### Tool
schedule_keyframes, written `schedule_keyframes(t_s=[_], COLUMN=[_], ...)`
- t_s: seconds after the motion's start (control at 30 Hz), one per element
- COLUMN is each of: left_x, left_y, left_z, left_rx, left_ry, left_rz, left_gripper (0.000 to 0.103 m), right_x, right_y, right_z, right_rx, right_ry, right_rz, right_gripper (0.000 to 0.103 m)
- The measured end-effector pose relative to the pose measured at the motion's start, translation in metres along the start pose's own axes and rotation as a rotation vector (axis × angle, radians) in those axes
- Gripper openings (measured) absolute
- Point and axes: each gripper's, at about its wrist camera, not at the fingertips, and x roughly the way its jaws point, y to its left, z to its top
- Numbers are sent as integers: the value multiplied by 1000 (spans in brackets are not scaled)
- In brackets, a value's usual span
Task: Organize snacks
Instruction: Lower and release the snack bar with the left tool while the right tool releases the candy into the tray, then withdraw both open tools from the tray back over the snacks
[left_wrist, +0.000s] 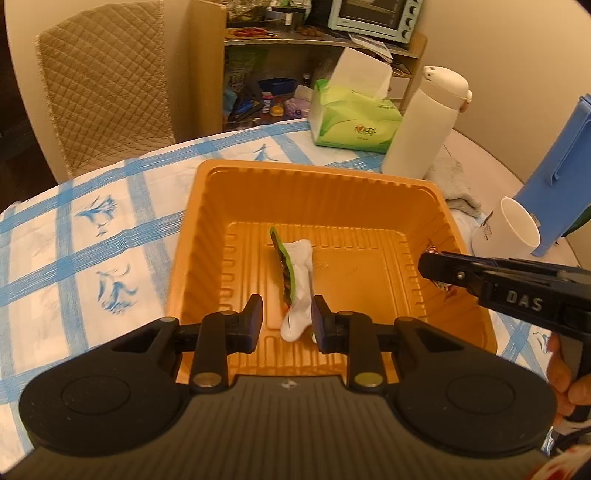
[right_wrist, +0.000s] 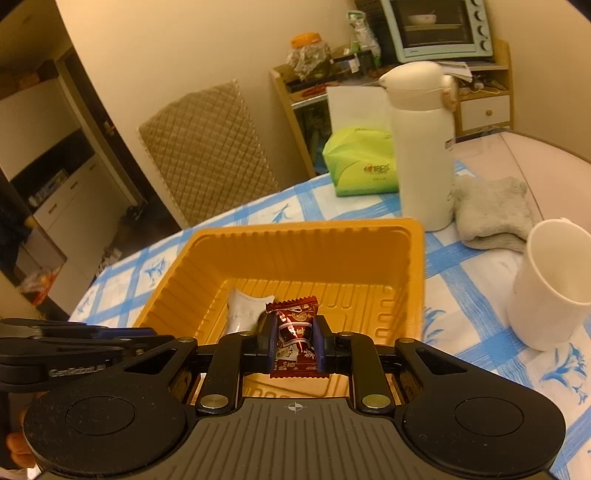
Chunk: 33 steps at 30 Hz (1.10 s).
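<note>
An orange plastic tray (left_wrist: 314, 170) stands on the blue-checked tablecloth. My left gripper (left_wrist: 286, 306) hangs over its near side, shut on the white near end of a green-and-white snack packet (left_wrist: 299, 266). The packet stands on edge and reaches forward over the tray floor. From the right comes my right gripper (left_wrist: 424, 262), level with the tray's right wall. In the right wrist view that right gripper (right_wrist: 294, 325) is shut on a dark red wrapped candy (right_wrist: 293, 317) above the tray (right_wrist: 295, 227). The white packet (right_wrist: 247, 310) shows just beyond it.
Behind the tray stand a green tissue box (left_wrist: 354, 118) and a tall white flask (left_wrist: 424, 125). A grey cloth (left_wrist: 454, 184), a white cup (left_wrist: 513, 229) and a blue plastic object (left_wrist: 557, 166) sit to the right. A quilted chair (left_wrist: 107, 81) stands at the table's far left.
</note>
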Motion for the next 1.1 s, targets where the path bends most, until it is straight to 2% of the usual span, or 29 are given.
schedule_keyframes(t_s=[0.23, 0.37, 0.4, 0.43, 0.5, 0.67, 0.77, 0.83, 0.93, 1.1], left_x=[-15, -24, -26, -28, -32, -47, -60, -68, -82, -105], left_y=[11, 13, 13, 13, 13, 11, 11, 11, 14, 19], left_z=[-9, -14, -15, -16, -19, -30, -40, -46, -58, -81], left_rx=[-21, -20, -16, -13, -8, 4, 7, 6, -10, -32], left_ry=[-16, -29, -33, -36, -41, -58, -70, -78, -84, -83], left_rz=[14, 29, 30, 31, 35, 41, 46, 48, 53, 60], left_gripper=[26, 33, 33, 34, 38, 51, 63, 64, 70, 70], right_x=[18, 16, 16, 14, 7, -8, -22, -31, -45, -68], right_y=[10, 13, 13, 13, 14, 17, 18, 20, 23, 29], right_z=[-2, -1, 0, 0, 0, -4, -11, -18, -28, -44], right_rx=[-36, -27, -17, -9, -3, -23, -15, -21, -30, -9], right_ry=[12, -33, -39, -48, -85, -79, -70, -64, -51, -43], right_rz=[-12, -22, -25, -24, -23, -16, -8, -1, 9, 37], right_gripper=[20, 22, 31, 49, 66, 68, 76, 80, 82, 85])
